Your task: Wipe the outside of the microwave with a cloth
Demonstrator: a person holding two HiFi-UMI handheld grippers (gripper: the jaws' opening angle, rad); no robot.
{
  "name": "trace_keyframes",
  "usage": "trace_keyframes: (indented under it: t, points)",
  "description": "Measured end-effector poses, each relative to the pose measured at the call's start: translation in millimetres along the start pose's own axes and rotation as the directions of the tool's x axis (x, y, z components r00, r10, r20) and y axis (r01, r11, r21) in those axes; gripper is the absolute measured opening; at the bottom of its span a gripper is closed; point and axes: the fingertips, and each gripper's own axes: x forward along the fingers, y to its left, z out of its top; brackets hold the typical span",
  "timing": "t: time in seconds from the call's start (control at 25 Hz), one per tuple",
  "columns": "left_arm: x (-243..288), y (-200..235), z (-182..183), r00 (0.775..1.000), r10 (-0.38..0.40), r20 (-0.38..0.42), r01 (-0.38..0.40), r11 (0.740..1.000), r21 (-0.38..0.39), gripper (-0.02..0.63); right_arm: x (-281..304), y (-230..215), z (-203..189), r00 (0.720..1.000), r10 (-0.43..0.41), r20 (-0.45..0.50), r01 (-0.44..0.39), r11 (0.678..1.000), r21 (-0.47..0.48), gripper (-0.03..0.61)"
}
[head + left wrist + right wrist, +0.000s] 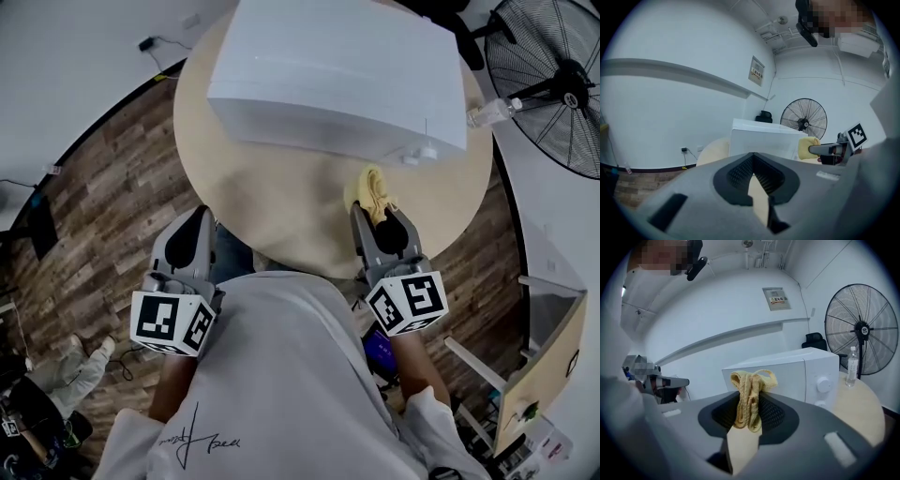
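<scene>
The white microwave (337, 75) stands on the round beige table (281, 187), its knob side toward the right. My right gripper (380, 220) is shut on a bunched yellow cloth (373, 190), which it holds just in front of the microwave's lower front edge. In the right gripper view the cloth (751, 397) hangs folded between the jaws, with the microwave (797, 376) a short way beyond. My left gripper (192, 234) hovers at the table's near left edge, shut and holding nothing. In the left gripper view the microwave (759, 138) and the cloth (806, 147) show ahead.
A clear water bottle (492, 112) stands on the table right of the microwave. A big black floor fan (553, 84) is beyond the table at the right. A wooden unit (544, 366) stands on the floor at the lower right.
</scene>
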Motion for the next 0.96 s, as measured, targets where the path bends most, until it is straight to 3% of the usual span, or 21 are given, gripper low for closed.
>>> trace_keyframes:
  t: [0.96]
  points:
    - [-8, 2, -3, 1.000, 0.004, -0.006, -0.004, 1.000, -0.004, -0.011, -25, 3, 0, 0.999, -0.023, -0.043, 0.022, 1.000, -0.021, 0.121]
